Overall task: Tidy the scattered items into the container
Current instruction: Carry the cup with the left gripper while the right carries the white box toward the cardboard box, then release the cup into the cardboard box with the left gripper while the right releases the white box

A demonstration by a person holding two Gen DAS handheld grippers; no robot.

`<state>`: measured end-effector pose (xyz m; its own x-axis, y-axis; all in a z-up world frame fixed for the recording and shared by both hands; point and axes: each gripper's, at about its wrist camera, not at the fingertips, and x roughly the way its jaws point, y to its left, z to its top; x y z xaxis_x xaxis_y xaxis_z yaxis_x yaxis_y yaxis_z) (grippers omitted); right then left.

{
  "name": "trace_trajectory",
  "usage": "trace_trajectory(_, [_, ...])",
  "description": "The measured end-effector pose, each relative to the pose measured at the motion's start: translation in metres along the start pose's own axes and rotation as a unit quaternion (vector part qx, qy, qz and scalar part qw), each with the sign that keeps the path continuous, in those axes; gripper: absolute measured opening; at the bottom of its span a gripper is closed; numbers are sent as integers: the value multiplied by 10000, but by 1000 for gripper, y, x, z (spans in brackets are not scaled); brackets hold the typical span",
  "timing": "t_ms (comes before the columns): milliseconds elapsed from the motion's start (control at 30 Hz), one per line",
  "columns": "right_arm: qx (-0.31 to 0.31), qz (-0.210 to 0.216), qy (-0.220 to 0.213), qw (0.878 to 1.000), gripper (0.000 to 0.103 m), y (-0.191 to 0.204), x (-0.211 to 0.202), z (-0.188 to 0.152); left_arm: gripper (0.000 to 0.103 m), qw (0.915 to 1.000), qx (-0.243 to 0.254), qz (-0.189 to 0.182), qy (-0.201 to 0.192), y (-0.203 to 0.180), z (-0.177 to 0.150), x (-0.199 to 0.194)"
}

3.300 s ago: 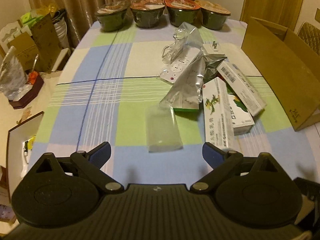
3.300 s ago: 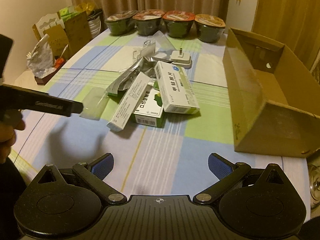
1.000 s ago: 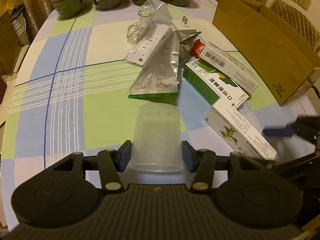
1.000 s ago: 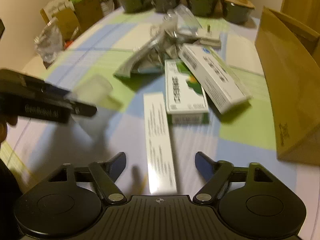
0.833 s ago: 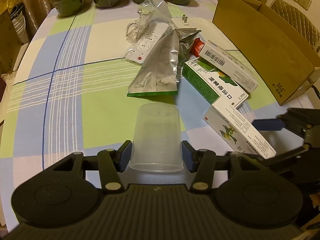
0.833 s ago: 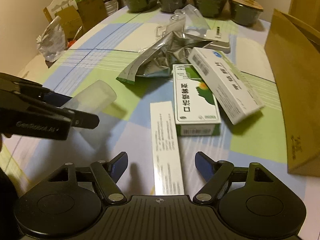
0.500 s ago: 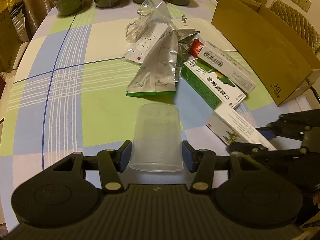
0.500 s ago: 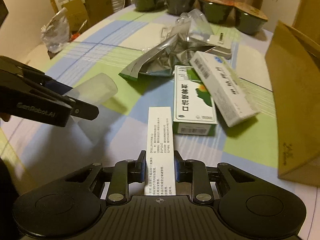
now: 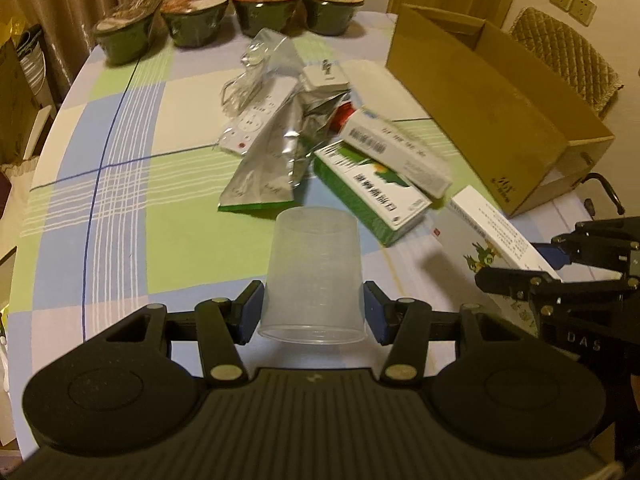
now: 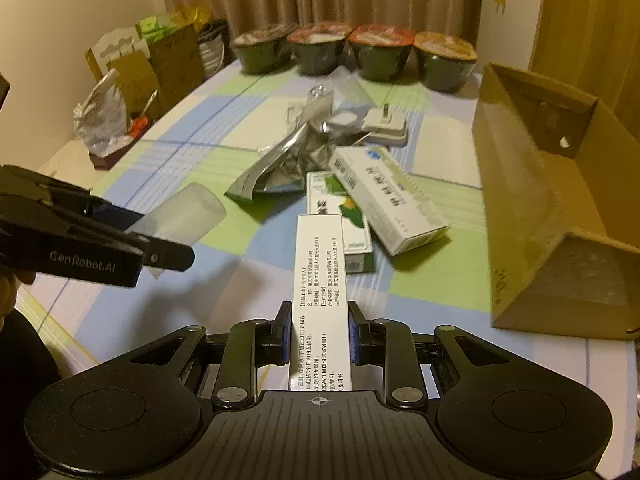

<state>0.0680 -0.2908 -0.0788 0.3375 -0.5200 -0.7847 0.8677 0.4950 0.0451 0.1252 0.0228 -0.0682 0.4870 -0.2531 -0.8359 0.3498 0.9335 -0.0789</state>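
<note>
A person works two handheld grippers over a table covered in a blue, green and white checked cloth [image 9: 120, 216]. At the table's near left, the left gripper [image 9: 312, 314] has its blue-padded fingers closed on the sides of a translucent plastic cup [image 9: 314, 272], gripped near its rim with its closed base pointing away toward the middle of the table; the right wrist view shows the same cup [image 10: 184, 214] held clear of the cloth. Along the far edge stands a row of four dark instant-noodle bowls [image 9: 224, 16] with printed foil lids. In the middle of the table lies a loose heap: a white remote control [image 9: 256, 118] in clear wrap, a crumpled silver foil pouch [image 9: 276, 160], a white plug adapter [image 9: 326, 74], a green-and-white medicine carton [image 9: 372, 192] and, resting across it, a white carton with a barcode [image 9: 396, 152]. Toward the near right, the right gripper [image 10: 319, 332] has its fingers clamped on the long sides of a slim white carton printed with black text [image 10: 320, 280], lifted off the cloth and pointing at the heap; the left wrist view shows its other face [image 9: 492, 236]. Along the table's right edge sits an open brown cardboard box [image 10: 560, 220], tipped so that its opening shows.
</note>
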Motion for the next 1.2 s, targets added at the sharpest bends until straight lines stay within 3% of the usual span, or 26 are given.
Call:
trace_trajectory(733, [677, -629, -916, 9915, 29, -61, -95, 4, 48, 9965, 680, -291, -388, -96, 23, -43])
trace_trajectory(1200, [1160, -1332, -1243, 9764, 29, -165, -125, 22, 48, 9906, 683, -915, -752, -180, 103, -20])
